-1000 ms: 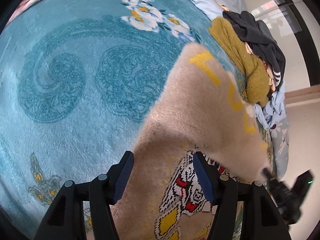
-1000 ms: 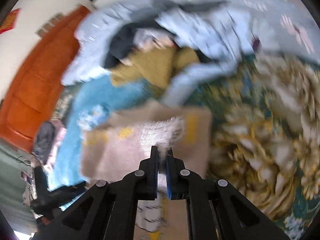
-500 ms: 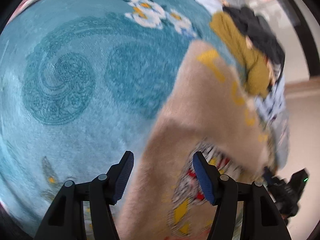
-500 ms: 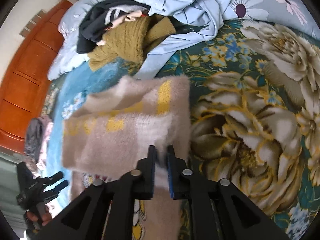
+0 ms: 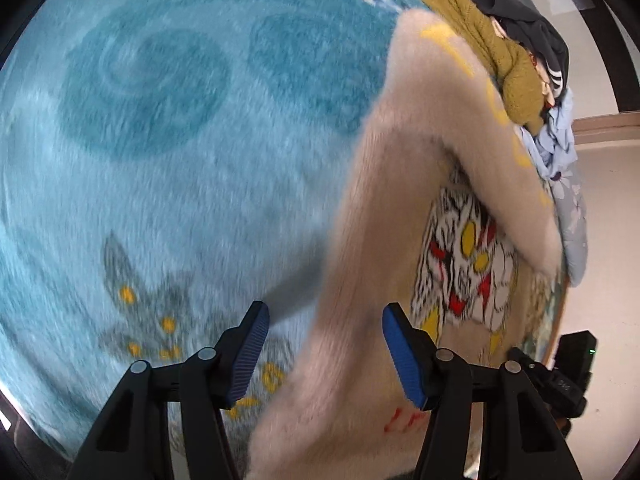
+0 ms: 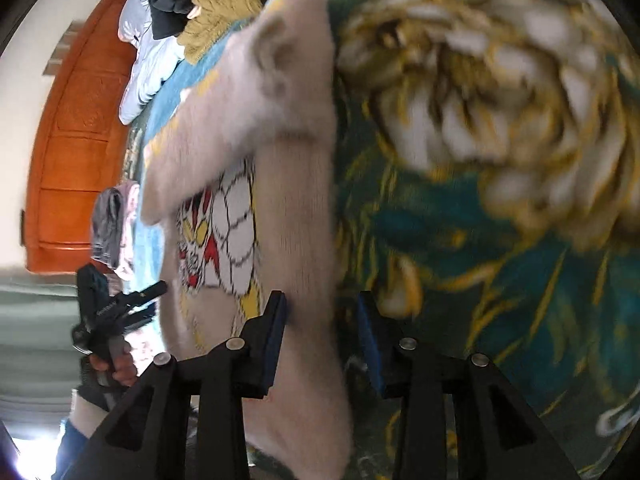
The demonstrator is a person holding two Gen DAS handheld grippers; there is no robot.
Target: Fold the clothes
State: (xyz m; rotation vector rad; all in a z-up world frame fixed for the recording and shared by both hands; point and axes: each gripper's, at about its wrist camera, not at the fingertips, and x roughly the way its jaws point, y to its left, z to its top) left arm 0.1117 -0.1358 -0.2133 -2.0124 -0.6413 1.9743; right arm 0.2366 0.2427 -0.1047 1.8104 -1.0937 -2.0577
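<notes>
- The beige sweater (image 5: 404, 168) lies on the bed (image 6: 500, 240), sleeves folded across its printed front, its long axis running away from both cameras toward the clothes pile (image 5: 500, 52)
- The right gripper (image 6: 322, 320) straddles its right side edge; the jaws have just been opening, fabric between them but not pinched
- The left gripper (image 5: 322, 338), jaws open, takes in the left side edge, pressing nothing

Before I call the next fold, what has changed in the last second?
The right gripper let go: a second ago it was shut on the beige sweater, and its jaws have just been opening, with the fabric loose between them. That sleeve now lies folded across the sweater. The left gripper stays open; the clothes pile is unchanged.
</notes>
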